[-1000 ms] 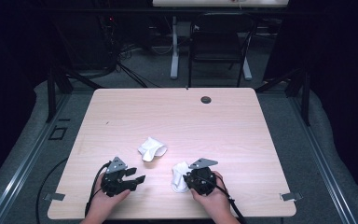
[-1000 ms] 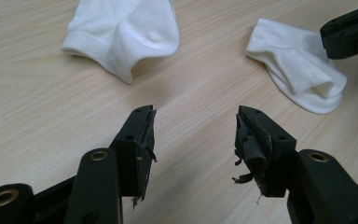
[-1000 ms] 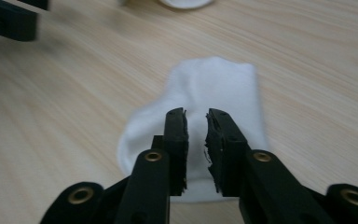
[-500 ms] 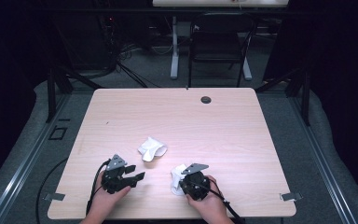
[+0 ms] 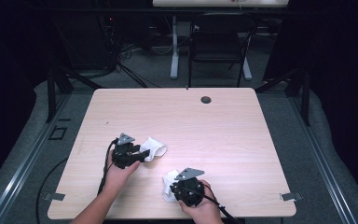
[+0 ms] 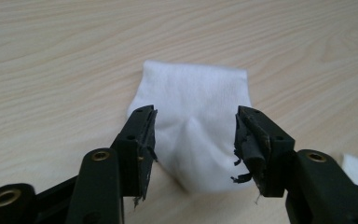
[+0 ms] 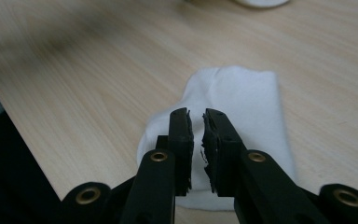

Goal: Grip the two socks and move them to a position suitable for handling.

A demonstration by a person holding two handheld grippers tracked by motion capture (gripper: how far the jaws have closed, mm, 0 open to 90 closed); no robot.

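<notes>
Socks lie on the pale wooden table (image 5: pixel 242 140), 2 of them, both white, and you have 1 gripper at each. Your left gripper (image 5: pixel 137 156) sits left of the table's middle, pointing at the upper sock (image 5: pixel 154 148); in the left gripper view its jaws are spread wide, with that sock (image 6: pixel 198 121) lying flat on the wood between and beyond them, and the pads stand clear of the cloth on both sides. Your right gripper (image 5: pixel 173 190) is near the front edge, in your right hand (image 5: pixel 204 209), with the lower sock (image 5: pixel 168 183) bunched just at its left side. In the right gripper view its jaws stand close together with a narrow gap, and they have just been opening a little; the lower sock (image 7: pixel 242 107) lies under and past the tips, but you cannot tell from this angle whether any fold is caught between the pads. The 2 socks lie apart from each other. A small dark round hole (image 5: pixel 206 99) sits near the table's far edge.
</notes>
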